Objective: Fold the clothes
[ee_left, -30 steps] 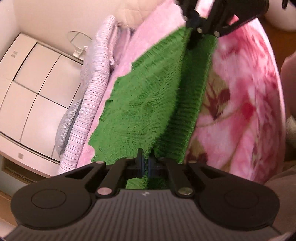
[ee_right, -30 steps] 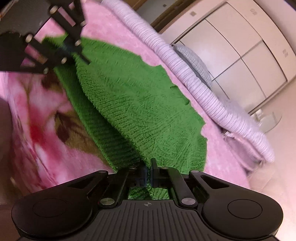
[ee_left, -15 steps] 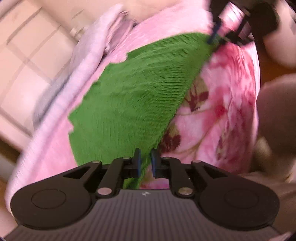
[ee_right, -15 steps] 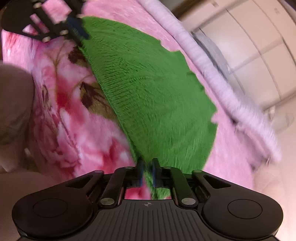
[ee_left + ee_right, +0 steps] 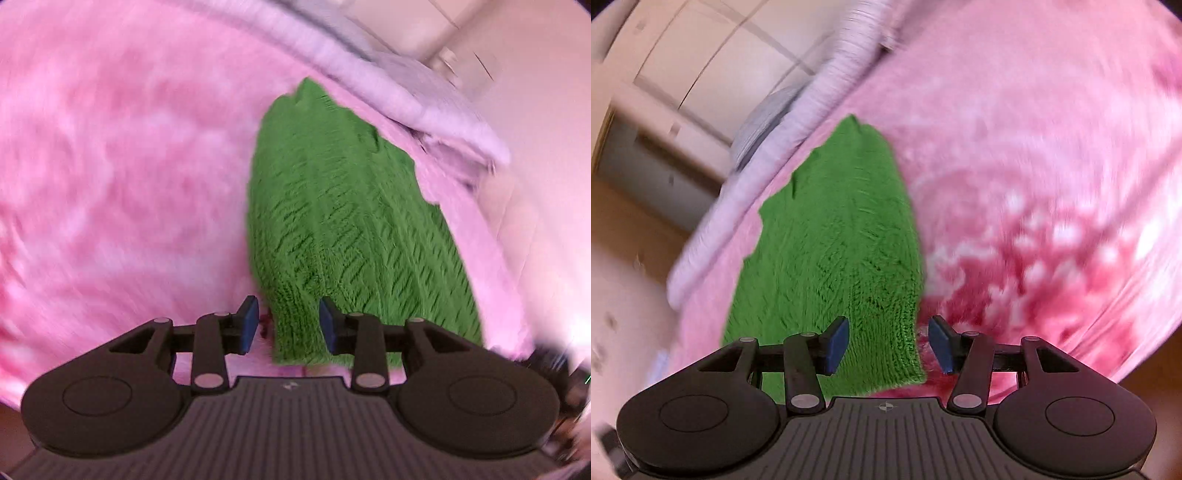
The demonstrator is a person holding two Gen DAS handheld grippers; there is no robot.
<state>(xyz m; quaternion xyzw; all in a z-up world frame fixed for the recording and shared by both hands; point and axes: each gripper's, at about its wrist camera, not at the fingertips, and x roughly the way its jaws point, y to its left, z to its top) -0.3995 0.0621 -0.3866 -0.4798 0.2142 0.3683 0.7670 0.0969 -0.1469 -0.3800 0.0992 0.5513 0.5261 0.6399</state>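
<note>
On the pink floral bed blanket (image 5: 122,177), a folded green knit garment (image 5: 343,229) lies flat, its far end near a lilac striped quilt (image 5: 424,103). Left tongs (image 5: 288,325) and right tongs (image 5: 888,345) are both opening, straddling its near corners without gripping. To finish well, let the corners drop fully, then lift clear without snagging the knit.

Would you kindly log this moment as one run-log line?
left gripper: opening, pads clear of green knit | right gripper: opening, knit released | knit: lying folded on pink blanket
</note>
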